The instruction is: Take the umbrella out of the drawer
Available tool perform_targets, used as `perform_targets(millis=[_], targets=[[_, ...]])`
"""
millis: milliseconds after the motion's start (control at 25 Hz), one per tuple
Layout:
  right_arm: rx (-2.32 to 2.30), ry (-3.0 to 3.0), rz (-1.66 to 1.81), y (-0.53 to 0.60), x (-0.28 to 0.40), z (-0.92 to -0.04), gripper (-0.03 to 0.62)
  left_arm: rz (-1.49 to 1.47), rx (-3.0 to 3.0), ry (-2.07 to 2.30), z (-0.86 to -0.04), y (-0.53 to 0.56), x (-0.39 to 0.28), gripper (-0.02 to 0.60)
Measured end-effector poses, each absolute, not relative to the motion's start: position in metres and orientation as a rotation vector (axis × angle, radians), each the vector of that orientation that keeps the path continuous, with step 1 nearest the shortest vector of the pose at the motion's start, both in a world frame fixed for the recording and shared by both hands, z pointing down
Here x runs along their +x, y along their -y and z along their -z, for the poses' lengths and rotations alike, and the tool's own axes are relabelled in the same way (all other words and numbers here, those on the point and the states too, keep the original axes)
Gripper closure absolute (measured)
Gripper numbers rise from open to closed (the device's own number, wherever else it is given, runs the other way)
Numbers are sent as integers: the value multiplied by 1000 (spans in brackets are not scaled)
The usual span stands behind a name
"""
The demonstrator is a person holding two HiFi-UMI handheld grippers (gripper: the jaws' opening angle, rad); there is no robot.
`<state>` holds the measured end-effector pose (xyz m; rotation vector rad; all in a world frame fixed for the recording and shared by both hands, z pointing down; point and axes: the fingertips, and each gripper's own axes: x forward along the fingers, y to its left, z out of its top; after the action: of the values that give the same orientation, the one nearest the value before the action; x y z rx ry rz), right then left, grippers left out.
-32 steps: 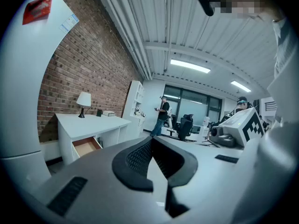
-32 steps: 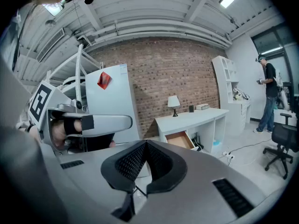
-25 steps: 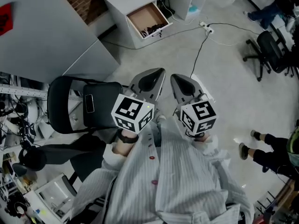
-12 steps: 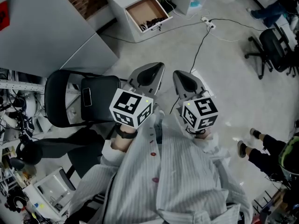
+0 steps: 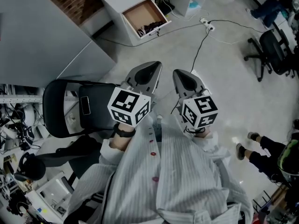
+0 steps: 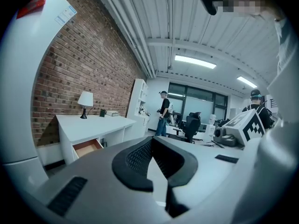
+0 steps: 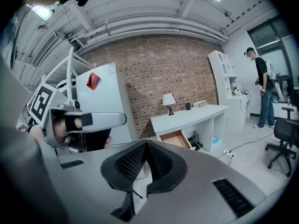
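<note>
Here, left hand-held gripper (image 5: 150,73) and right hand-held gripper (image 5: 185,79), jaws together, empty; open drawer (image 5: 140,14) well ahead of both; umbrella not yet taken.

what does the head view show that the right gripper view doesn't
Only the head view: a look from above into the open drawer, with dark things at its front end, too small to identify; the marker cube on the right gripper; and someone's legs at the lower right. Only the right gripper view: the table lamp, the red sign, and a person standing by the white shelf. Both: the drawer, the brick wall, the floor cable, and the left gripper, shut and empty like the right.
</note>
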<state>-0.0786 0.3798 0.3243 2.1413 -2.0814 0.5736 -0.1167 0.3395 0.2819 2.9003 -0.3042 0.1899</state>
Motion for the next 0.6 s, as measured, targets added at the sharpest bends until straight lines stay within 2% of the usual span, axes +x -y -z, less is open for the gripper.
perform_targets(millis=[600], targets=[[2150,2051,-629,-224,-20,-336,559,-205,2900,297,-286,-179,-59,572]])
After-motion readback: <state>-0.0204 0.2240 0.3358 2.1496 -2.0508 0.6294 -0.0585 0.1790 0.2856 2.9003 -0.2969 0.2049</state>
